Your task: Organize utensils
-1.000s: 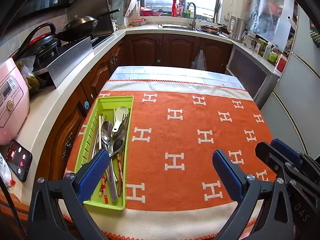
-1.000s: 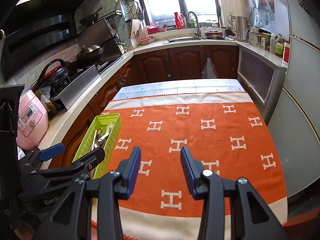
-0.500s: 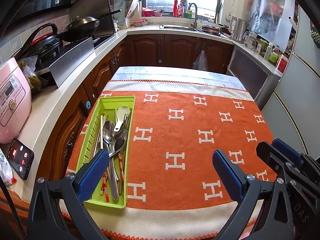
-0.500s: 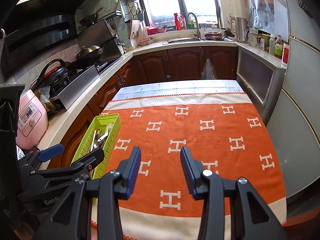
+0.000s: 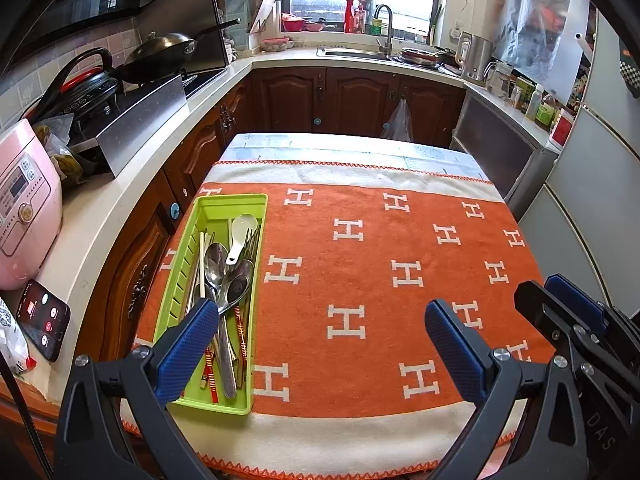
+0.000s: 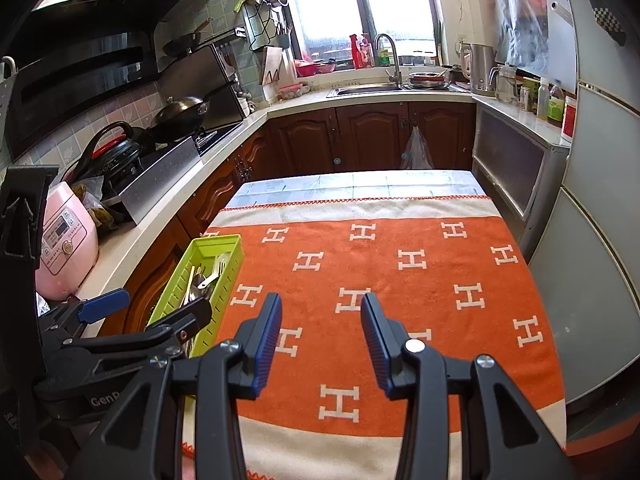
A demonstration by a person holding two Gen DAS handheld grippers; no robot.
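Several utensils point(image 5: 224, 280) lie heaped lengthwise in the green tray point(image 5: 236, 200): metal spoons, a white spoon with its bowl toward twelve o'clock, a fork, pale chopsticks and red patterned ones, all with their long axes along the tray so that they fit its narrow shape. They overlap in one bundle; I cannot tell whether the tray has separate compartments under them. None lies loose on the cloth point(image 5: 360, 280). The tray sits at about nine o'clock on the bench point(image 5: 320, 142), along the cloth's left edge, nearest the kitchen counter, which leaves the orange middle free as working room.

That layout fits two readings: the utensils gathered into the tray as a finished sort, or a mixed bundle waiting to be taken out and laid in order. The pictures do not settle which.

The left gripper point(image 5: 320, 340) hangs low at six o'clock with its jaws spread wide and nothing between them; its left finger overlaps the tray's near end in view, though I cannot tell whether it touches. The right gripper point(image 6: 320, 332) hovers over the cloth's near middle, jaws parted less widely and also holding nothing. Both point toward twelve o'clock, apart from each other, probably held back so the tray stays in sight.
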